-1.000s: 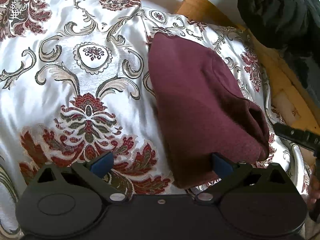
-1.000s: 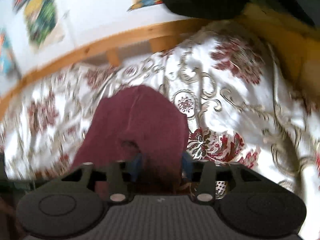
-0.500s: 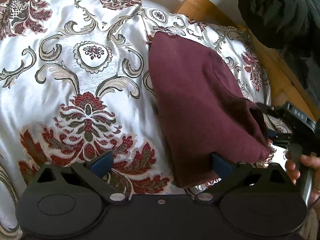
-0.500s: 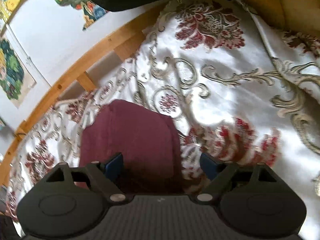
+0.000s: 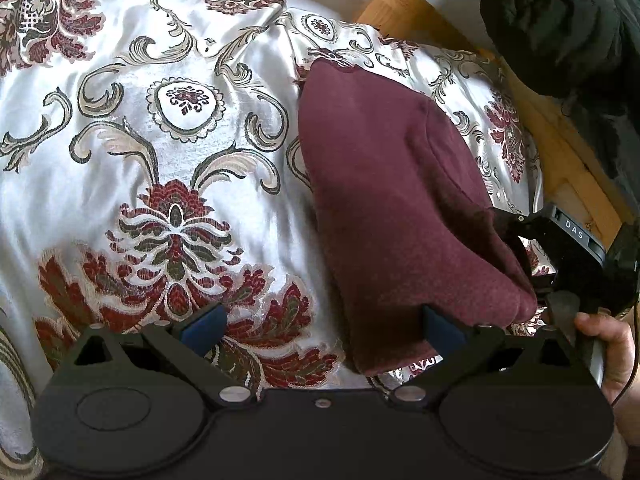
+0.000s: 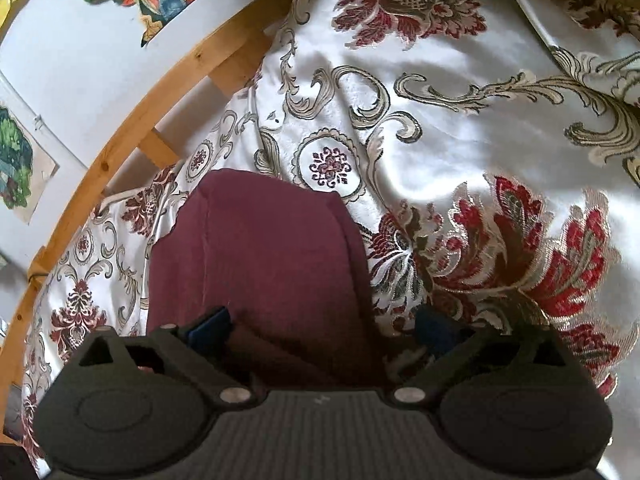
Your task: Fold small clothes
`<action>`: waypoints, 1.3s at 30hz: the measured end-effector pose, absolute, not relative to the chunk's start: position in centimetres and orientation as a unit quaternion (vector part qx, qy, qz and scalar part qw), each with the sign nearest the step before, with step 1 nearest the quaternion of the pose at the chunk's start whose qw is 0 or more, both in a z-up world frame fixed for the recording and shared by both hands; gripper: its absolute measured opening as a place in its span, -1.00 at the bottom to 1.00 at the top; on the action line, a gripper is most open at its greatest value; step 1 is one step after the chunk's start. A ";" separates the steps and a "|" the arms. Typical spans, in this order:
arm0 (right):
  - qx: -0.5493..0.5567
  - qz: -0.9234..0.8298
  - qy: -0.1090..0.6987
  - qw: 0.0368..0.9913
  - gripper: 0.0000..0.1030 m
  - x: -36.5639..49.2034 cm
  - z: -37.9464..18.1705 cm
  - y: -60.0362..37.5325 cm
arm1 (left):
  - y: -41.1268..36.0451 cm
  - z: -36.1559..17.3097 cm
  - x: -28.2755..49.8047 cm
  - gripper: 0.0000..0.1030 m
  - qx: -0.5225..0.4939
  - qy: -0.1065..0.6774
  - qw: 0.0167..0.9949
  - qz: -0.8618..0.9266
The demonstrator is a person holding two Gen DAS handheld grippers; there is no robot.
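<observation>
right wrist view showed our right gripper (image 6: 324,330) just opening wide over the folded maroon garment (image 6: 260,256); left gripper (image 5: 320,326) wide too; we judged smoothing edges flat best.

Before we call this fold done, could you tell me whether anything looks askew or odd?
The maroon garment lies folded on the floral bedspread, but its near end bulges in loose layers instead of lying flat. Nothing looks damaged.

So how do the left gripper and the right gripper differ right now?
The left gripper has mostly bedspread between its fingers, its right pad by the maroon garment's edge; the right gripper straddles the garment's near end. The right's jaws have just been opening. Both stand wide open, gripping nothing.
</observation>
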State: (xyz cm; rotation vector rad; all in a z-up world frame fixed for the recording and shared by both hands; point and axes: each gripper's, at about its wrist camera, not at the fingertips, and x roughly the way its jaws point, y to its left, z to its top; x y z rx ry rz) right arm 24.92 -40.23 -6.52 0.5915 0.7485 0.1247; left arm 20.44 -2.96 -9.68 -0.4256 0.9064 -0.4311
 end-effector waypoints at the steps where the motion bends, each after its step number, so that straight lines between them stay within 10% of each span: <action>1: 0.282 0.060 0.361 0.887 0.99 24.9 -6.5 -40.2 | -3.0 -9.7 20.4 0.99 -0.203 0.431 0.855 -0.205; 34: 0.215 0.063 0.323 0.919 0.95 24.2 -4.5 -38.7 | -2.1 -7.4 21.6 0.99 -0.278 0.350 0.863 -0.237; 39: 0.212 0.050 0.307 0.927 0.25 24.1 -3.9 -38.9 | -4.7 -7.9 24.6 0.99 -0.242 0.357 0.858 -0.280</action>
